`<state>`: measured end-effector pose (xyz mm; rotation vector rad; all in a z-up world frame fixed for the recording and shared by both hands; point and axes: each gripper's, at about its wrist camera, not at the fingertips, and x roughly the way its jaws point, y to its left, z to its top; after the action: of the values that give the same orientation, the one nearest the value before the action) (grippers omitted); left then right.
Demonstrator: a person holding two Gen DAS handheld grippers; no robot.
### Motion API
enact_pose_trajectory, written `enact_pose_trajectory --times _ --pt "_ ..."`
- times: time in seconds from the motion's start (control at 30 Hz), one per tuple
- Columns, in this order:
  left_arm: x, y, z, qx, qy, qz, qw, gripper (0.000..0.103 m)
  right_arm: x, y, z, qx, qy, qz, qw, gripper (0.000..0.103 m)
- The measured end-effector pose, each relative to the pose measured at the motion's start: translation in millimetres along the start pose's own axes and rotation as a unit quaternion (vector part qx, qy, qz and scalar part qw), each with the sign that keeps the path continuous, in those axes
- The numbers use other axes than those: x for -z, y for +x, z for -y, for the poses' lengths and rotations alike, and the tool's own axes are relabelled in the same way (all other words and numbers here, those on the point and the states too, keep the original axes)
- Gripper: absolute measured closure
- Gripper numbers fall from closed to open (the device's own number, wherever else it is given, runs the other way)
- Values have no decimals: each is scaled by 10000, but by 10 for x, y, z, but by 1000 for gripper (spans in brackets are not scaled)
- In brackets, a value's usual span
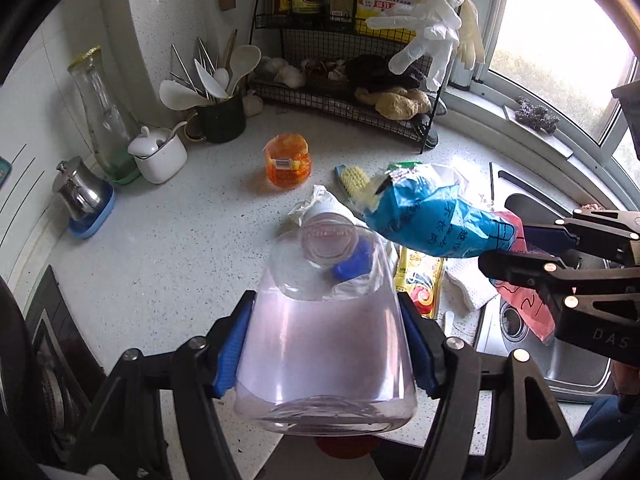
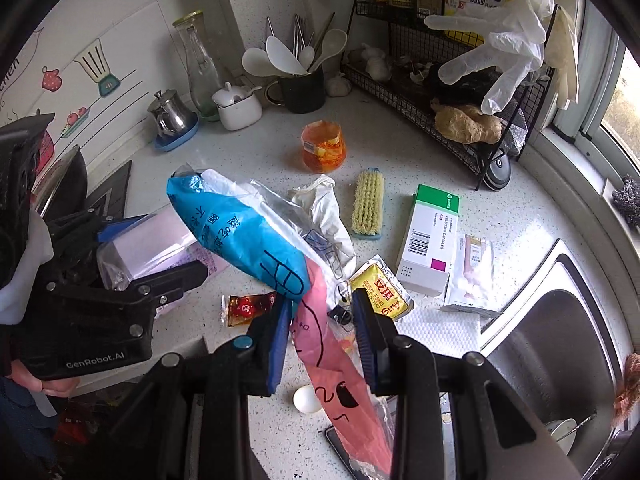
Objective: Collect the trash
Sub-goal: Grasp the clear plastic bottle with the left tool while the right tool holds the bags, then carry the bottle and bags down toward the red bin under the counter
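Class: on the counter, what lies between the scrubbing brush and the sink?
In the right wrist view, a green-and-white medicine box lies between the brush and the sink.

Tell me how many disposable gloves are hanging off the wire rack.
2: a translucent white glove draped over the wire rack corner, and a yellowish glove hanging just behind it, window side. Others may be hidden.

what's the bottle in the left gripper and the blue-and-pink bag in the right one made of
The bottle, clamped in the left gripper, looks like clear, glossy plastic: you see through it, and highlights streak its side. The blue-and-pink bag, pinched by the right gripper, looks like thin printed plastic film, crinkled, with a shiny, possibly foil, inside.
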<state>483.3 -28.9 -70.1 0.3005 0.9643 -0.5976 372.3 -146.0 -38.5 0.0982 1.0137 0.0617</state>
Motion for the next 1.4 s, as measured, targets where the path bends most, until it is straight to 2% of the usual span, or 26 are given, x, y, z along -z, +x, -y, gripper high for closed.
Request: enact_pose_trajectory --times 0.1,0.37,0.6,0.77,1.13,1.23,1.4 --pt "99 -164 94 -81 -163 44 9998 37 79 -146 -3 -84 -139 117 9998 74" --pt "590 -757 342 -617 -567 159 9964 37 445 -514 -133 -386 -661 326 9965 74" --pt "1263 -1118 557 -861 -986 31 9914 37 888 -782 -338 -699 -1109 376 9907 74" --pt "1764 -1294 685 -929 -1256 -77 9877 37 1208 -838 -480 -811 -1367 226 9870 74" --pt "2614 -1345 650 -946 -1801 -399 9783 37 1761 -672 -830 -985 -1556 -140 9828 74" --pt "2781 -1263 557 -878 -1951 -495 9756 37 1881 -560 -928 -976 -1435 -305 9844 74" --pt "3020 -1000 403 -751 -1952 -694 9754 37 2079 -309 -1065 -726 -1214 -535 9885 74"
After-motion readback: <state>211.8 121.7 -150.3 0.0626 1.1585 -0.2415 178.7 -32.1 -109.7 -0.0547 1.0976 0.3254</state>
